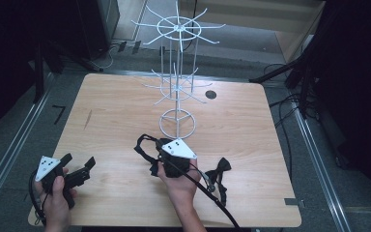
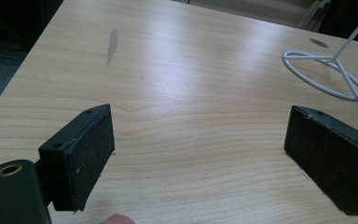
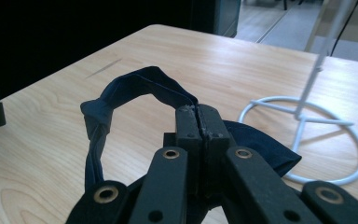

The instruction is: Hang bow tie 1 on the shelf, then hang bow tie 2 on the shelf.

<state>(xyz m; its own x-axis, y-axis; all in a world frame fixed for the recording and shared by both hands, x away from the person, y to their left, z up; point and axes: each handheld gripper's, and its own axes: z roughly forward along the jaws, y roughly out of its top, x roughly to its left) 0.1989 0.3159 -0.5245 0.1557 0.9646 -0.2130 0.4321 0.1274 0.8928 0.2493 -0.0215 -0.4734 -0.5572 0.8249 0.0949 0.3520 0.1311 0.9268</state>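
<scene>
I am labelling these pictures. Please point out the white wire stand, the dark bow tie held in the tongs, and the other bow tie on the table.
white wire stand [image 1: 177, 123]: high view, its round base ring.
held bow tie [image 3: 135, 86]: right gripper view, the arched strap.
other bow tie [image 1: 220, 168]: high view, its knot.

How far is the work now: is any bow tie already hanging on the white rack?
Done: nothing hangs on the white rack yet. In hand: the right tool is shut on a dark bow tie. Left: a second bow tie lies on the table; the left tool is open.
</scene>
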